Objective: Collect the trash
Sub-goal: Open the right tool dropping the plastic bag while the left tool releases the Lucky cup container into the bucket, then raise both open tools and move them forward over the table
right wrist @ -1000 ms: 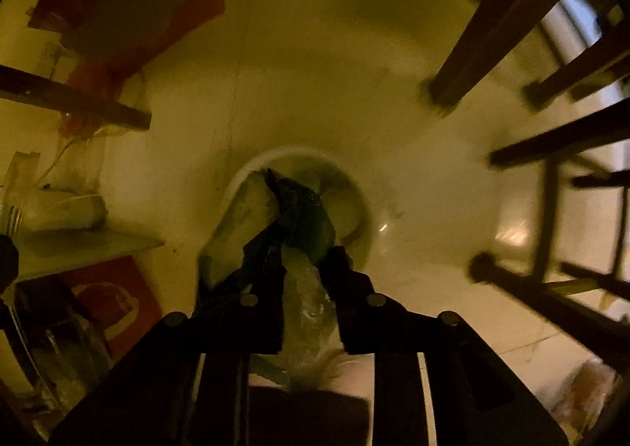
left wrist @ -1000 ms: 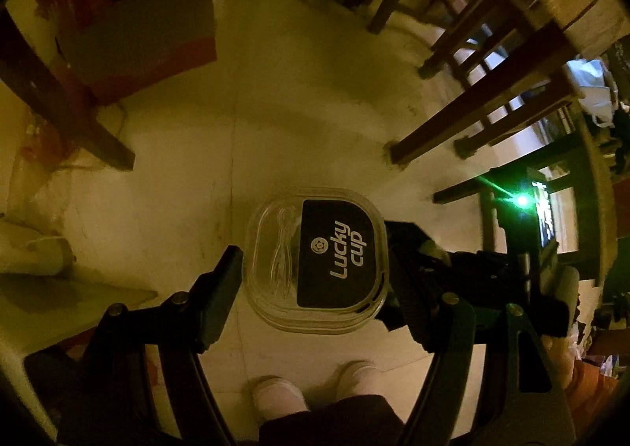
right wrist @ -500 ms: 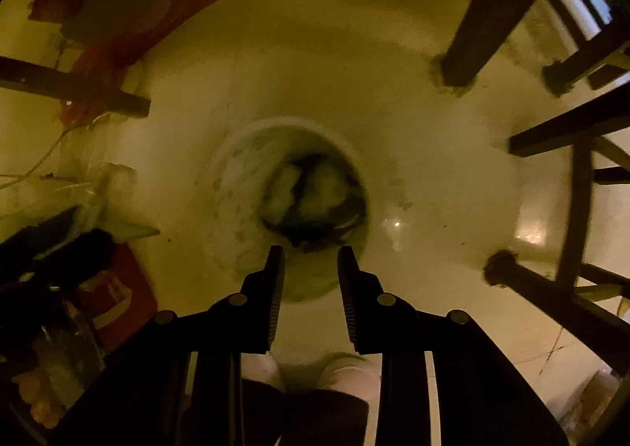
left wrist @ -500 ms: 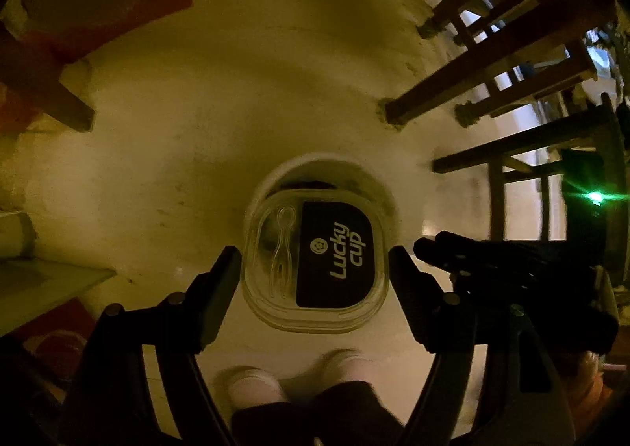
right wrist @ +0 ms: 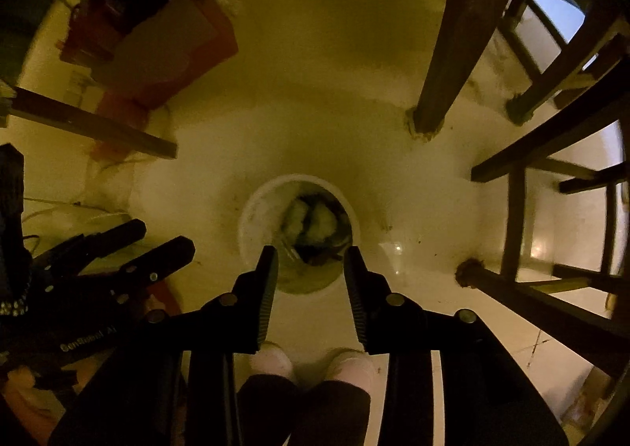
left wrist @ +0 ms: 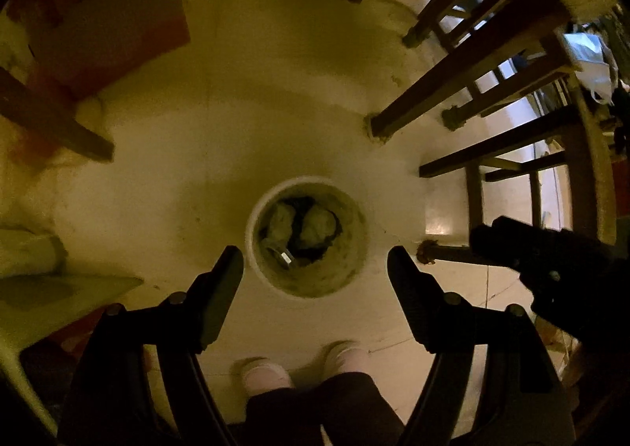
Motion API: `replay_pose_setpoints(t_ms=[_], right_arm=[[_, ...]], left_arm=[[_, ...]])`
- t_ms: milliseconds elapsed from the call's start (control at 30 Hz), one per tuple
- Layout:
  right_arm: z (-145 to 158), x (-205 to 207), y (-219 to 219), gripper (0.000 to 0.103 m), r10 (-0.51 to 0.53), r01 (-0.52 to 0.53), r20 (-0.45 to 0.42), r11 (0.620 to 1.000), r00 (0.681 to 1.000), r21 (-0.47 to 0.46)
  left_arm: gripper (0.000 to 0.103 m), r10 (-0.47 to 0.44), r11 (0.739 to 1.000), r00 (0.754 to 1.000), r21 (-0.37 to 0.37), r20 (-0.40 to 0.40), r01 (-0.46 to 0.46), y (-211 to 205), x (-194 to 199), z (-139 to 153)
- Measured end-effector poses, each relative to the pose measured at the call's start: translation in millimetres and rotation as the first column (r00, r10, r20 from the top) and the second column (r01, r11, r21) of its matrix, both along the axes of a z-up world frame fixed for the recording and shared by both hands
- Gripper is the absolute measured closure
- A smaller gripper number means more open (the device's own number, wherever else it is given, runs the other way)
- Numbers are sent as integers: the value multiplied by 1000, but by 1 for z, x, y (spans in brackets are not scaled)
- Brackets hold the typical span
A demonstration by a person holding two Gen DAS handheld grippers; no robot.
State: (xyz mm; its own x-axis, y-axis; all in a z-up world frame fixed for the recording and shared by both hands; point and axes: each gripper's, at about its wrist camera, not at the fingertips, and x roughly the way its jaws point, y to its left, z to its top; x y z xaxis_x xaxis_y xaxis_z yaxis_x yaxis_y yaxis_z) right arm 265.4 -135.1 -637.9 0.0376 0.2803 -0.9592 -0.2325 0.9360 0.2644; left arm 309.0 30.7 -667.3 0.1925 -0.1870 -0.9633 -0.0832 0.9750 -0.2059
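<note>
- The floor (left wrist: 204, 154) is pale and fills most of both views; the light is dim and yellowish.
- Dark wooden chair legs (left wrist: 464, 87) stand on the floor at the right side, and one more dark leg (right wrist: 90, 123) crosses the left side of the right wrist view.
- A reddish-brown flat box (left wrist: 114, 40) lies on the floor at the upper left, well apart from the bin.
- The white round bin (left wrist: 354, 217) stands on the floor in the middle of both views, below the two grippers and just in front of the person's feet (left wrist: 264, 371) in pale shoes.
- The trash (left wrist: 315, 225) lies inside the bin: two pale crumpled lumps on dark material, and something clear or shiny near the lower left wall of the bin. What exactly this shiny piece is, I cannot tell.
- The left gripper (left wrist: 315, 265) points steeply down over the bin; its jaws stand wide apart and nothing is between them.
- The right gripper (right wrist: 311, 261) also points down over the bin; its jaws have just been opening, the gap is narrower than on the left one, and it holds nothing.
- In each wrist view the other gripper shows at the edge as a dark shape.
</note>
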Motion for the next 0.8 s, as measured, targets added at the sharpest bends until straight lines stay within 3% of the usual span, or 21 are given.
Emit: replay_pose_setpoints(t_ms=[267, 467, 667, 800], right_arm=[[110, -3, 3, 71, 1, -3, 71, 1000, 998, 29], [221, -12, 9, 71, 7, -15, 184, 999, 983, 46], [331, -29, 21, 71, 29, -36, 338, 999, 941, 14], [396, -42, 25, 71, 21, -42, 424, 998, 905, 41]], left_arm=[[28, -10, 999, 991, 42, 131, 5, 4, -14, 137], [28, -9, 998, 965, 63, 261, -8, 14, -28, 250], [28, 1, 996, 917, 78, 399, -35, 29, -49, 359], [28, 8, 995, 865, 80, 502, -55, 39, -66, 430]])
